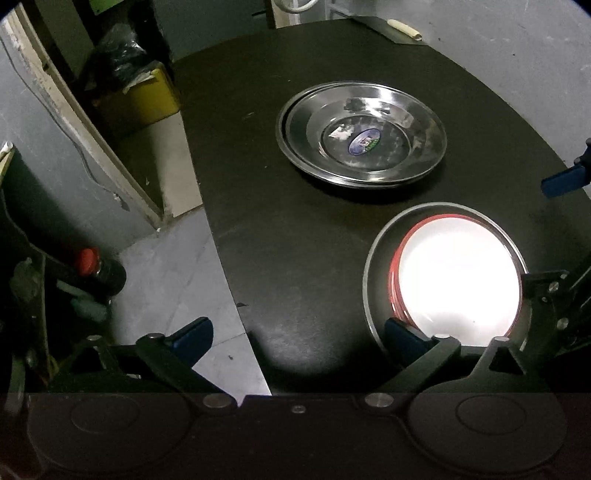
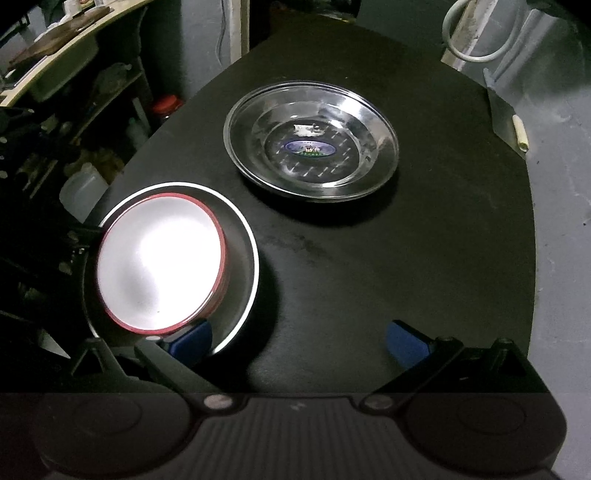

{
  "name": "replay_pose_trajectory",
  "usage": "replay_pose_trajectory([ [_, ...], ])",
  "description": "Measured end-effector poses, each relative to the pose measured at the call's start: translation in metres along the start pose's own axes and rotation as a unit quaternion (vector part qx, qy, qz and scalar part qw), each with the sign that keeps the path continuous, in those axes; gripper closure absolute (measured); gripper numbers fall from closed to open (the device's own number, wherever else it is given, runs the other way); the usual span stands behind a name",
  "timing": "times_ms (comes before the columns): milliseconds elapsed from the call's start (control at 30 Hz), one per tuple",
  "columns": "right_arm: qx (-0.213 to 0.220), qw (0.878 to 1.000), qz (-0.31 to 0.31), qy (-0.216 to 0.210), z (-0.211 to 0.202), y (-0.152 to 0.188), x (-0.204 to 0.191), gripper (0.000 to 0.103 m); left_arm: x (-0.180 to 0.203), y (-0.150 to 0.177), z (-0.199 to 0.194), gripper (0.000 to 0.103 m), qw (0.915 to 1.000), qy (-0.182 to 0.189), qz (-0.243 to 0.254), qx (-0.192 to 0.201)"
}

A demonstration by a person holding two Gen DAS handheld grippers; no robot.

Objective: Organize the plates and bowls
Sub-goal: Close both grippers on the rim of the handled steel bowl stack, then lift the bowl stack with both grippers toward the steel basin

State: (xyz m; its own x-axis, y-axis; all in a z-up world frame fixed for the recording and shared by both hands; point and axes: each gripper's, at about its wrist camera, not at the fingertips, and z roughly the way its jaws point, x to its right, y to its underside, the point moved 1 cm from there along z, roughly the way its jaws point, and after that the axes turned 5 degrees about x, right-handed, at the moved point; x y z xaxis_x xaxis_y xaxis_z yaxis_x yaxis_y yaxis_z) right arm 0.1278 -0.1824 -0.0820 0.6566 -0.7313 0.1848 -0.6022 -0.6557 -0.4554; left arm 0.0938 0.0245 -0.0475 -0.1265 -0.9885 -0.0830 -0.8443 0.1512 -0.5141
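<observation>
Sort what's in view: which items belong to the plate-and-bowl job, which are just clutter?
Job: stacked steel plates; red-rimmed white bowls; steel plate under them.
Clutter: red-capped jar; yellow bin; white hose.

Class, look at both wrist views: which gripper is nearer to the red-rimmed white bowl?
It is too close to call. The left gripper has one finger beside the red-rimmed white bowl, and the right gripper likewise has one finger beside it. Both stand open.
</observation>
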Motion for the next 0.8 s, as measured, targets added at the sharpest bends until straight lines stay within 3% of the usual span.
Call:
replay_pose_trajectory([
  [67, 0.001, 1.000, 0.000, -0.005, 0.000, 0.000, 0.000, 0.004, 0.001, 0.000, 0.000, 0.011, 1.0000, 0.003, -0.001, 0.003],
  [200, 0.004, 1.000, -0.007, -0.018, -0.002, 0.000, -0.003, 0.019, 0.005, -0.003, -0.006, 0.034, 0.9996, 0.018, 0.005, 0.021],
  [367, 0.006, 0.999, -0.009, -0.038, -0.004, 0.000, -0.004, 0.029, 0.006, -0.003, -0.006, 0.044, 0.9993, 0.031, 0.001, 0.022],
  [567, 0.004, 0.997, 0.006, -0.077, -0.001, 0.000, -0.002, 0.044, 0.001, -0.004, -0.005, 0.079, 0.9955, 0.080, -0.047, 0.020],
  [733, -0.006, 0.994, 0.041, -0.105, 0.004, 0.001, 0.007, 0.044, 0.000, -0.006, -0.002, 0.084, 0.9940, 0.090, -0.061, 0.011],
  [800, -0.009, 0.992, 0.047, -0.114, 0.007, 0.002, 0.008, 0.048, 0.002, -0.007, -0.002, 0.093, 0.9937, 0.096, -0.056, 0.009],
])
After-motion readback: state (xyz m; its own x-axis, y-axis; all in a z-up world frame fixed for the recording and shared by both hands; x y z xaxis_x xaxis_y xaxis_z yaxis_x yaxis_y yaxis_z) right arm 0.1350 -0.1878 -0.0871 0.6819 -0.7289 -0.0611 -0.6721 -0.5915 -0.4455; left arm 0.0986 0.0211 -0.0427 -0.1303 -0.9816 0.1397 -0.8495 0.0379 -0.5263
